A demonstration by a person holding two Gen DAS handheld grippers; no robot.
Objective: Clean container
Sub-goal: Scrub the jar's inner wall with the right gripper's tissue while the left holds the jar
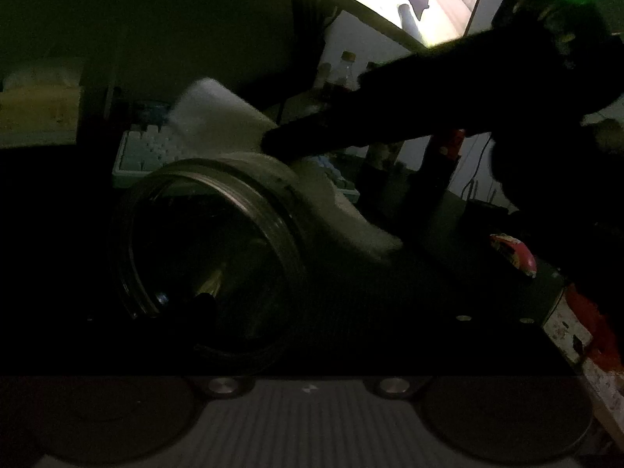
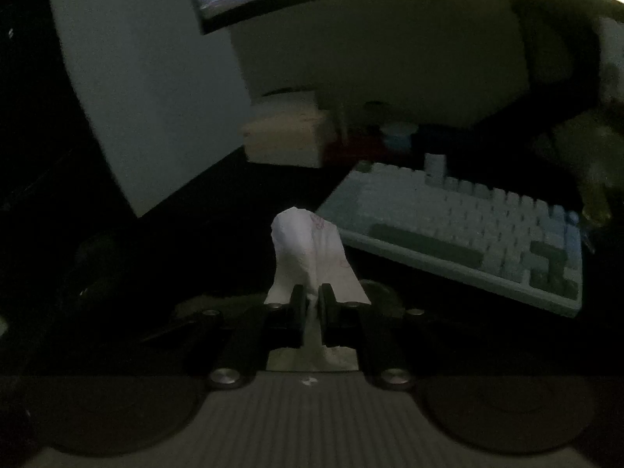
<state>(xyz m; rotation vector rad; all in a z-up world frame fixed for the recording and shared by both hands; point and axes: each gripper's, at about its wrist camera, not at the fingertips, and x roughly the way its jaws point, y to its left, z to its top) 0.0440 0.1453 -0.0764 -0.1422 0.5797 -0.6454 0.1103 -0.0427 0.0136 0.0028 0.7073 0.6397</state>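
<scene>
The container (image 1: 206, 257), a clear jar with a threaded rim, lies tilted with its open mouth toward the left wrist camera, close in front of the left gripper (image 1: 218, 312). That gripper's fingers are lost in the dark, so whether it is clamped on the jar I cannot tell, though the jar seems to be propped up by it. A white tissue (image 1: 234, 128) is draped over the jar's upper rim and down its far side. The right gripper (image 2: 311, 300) is clenched on this tissue, a pinch of it squeezed between the closed jaws.

Judging by this, the outside near the rim is being wiped; the dim inside looks untouched, so most of the cleaning probably remains.

Beyond, on the dark surface (image 2: 390, 273), sit a pale keyboard (image 2: 468, 230) and a lit monitor (image 1: 436, 0). Faint letters on the monitor's bezel are too dim to read, as are the pinkish marks on the tissue.
</scene>
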